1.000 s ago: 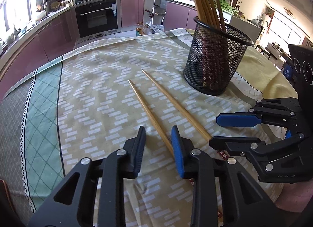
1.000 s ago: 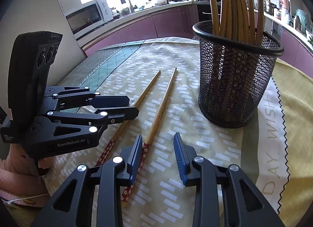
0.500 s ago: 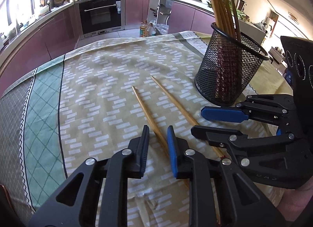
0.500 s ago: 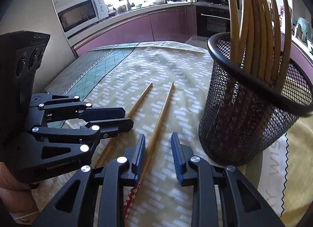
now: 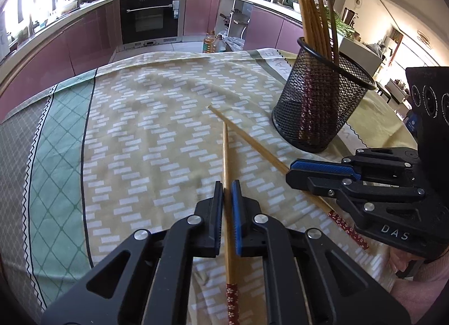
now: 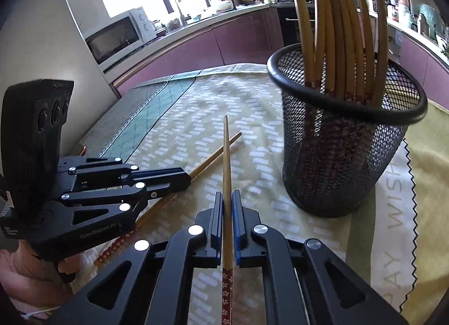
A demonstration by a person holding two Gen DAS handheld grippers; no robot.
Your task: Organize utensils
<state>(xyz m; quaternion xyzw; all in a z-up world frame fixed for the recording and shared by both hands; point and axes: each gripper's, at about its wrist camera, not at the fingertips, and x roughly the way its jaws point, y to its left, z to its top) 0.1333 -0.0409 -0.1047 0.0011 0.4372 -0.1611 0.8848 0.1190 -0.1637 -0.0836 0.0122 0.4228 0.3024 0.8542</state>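
Observation:
Two bamboo chopsticks with red patterned ends are on the tablecloth. My left gripper (image 5: 227, 189) is shut on one chopstick (image 5: 225, 156), which points forward between its fingers. My right gripper (image 6: 228, 198) is shut on the other chopstick (image 6: 226, 151), whose tip crosses over the left one (image 6: 216, 156). In the left wrist view the right gripper (image 5: 297, 172) is at the right, closed on its chopstick (image 5: 252, 142). A black mesh holder (image 6: 336, 162) with several chopsticks stands just right of both; it also shows in the left wrist view (image 5: 314, 106).
A yellow patterned tablecloth (image 5: 157, 134) with a green band (image 5: 59, 140) covers the round table. Kitchen cabinets, an oven (image 5: 151, 16) and a microwave (image 6: 118, 36) stand beyond the table's far edge.
Both grippers moved forward over the chopsticks and closed, each taking hold of one. The chopsticks have turned and their tips now cross.

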